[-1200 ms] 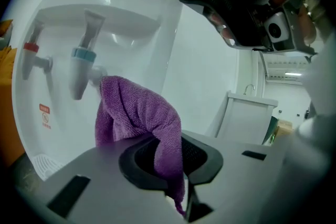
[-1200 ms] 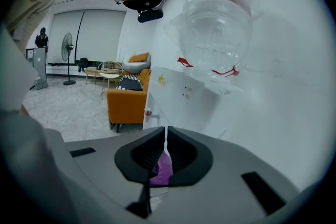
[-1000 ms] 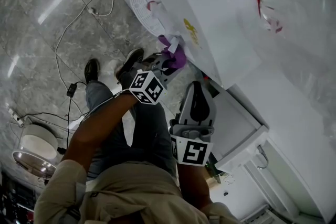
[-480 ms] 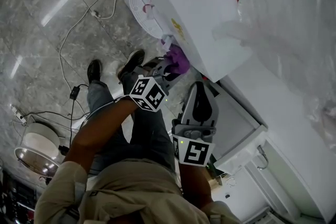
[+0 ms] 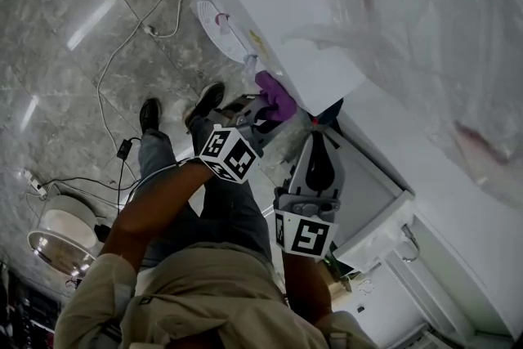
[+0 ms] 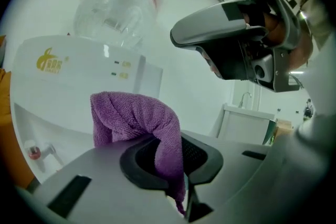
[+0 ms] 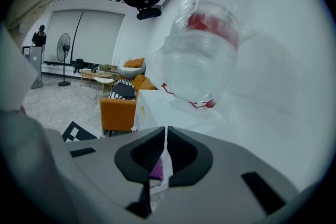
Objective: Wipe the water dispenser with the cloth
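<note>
The white water dispenser (image 5: 294, 37) stands at the upper middle of the head view, with a clear water bottle (image 5: 425, 29) on top. My left gripper (image 5: 263, 112) is shut on a purple cloth (image 5: 276, 98), which lies against the dispenser's front lower edge. In the left gripper view the cloth (image 6: 142, 123) bunches out of the shut jaws before the dispenser's white front (image 6: 79, 86). My right gripper (image 5: 317, 155) hangs just right of the left one, shut and holding nothing. In the right gripper view the bottle (image 7: 205, 55) fills the middle above the dispenser top (image 7: 173, 110).
A white cabinet (image 5: 384, 208) with a tap stands at the right of the dispenser. Cables (image 5: 122, 53) trail over the grey marble floor. A round metal appliance (image 5: 57, 237) sits at the lower left. The person's shoes (image 5: 204, 102) stand close to the dispenser's base. An orange sofa (image 7: 118, 107) stands behind.
The left gripper and the purple cloth have slid a little to the right and up along the dispenser's front. The right gripper has shifted slightly right and down in the head view.
</note>
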Tool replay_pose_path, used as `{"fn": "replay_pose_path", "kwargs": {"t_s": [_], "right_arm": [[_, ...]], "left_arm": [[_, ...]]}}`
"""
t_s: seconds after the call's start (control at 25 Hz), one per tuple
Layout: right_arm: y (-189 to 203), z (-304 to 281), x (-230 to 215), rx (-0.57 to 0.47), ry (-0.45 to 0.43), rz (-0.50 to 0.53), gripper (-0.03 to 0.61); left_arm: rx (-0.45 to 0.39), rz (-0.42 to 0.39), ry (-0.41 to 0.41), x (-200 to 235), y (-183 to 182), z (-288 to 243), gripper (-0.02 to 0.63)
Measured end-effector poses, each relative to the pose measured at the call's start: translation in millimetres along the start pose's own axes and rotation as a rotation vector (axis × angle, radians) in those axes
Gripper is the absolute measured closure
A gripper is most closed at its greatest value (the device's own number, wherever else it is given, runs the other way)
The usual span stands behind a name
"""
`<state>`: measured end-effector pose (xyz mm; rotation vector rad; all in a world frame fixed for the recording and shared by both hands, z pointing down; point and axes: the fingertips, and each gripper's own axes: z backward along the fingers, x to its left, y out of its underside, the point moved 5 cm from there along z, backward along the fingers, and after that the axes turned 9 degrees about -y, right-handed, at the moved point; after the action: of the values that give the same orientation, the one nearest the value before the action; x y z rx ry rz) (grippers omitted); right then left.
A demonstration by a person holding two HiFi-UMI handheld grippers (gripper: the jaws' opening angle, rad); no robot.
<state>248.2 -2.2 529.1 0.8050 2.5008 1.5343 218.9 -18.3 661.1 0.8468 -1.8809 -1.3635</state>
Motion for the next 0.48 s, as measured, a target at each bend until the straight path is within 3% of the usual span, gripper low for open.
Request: {"fn": "replay_pose_path", "kwargs": {"t_s": [0.24, 0.48], "right_arm": [[-20, 7, -4, 0.002, 0.0, -0.002, 0.551], [-47, 7, -6, -0.034, -0.006, 0.02, 0.551]], "left_arm": [[-0.031, -0.016, -0.005, 7, -42, 16, 0.558], [-0.008, -0.048, 0.01, 21, -60, 27, 0.558]]}}
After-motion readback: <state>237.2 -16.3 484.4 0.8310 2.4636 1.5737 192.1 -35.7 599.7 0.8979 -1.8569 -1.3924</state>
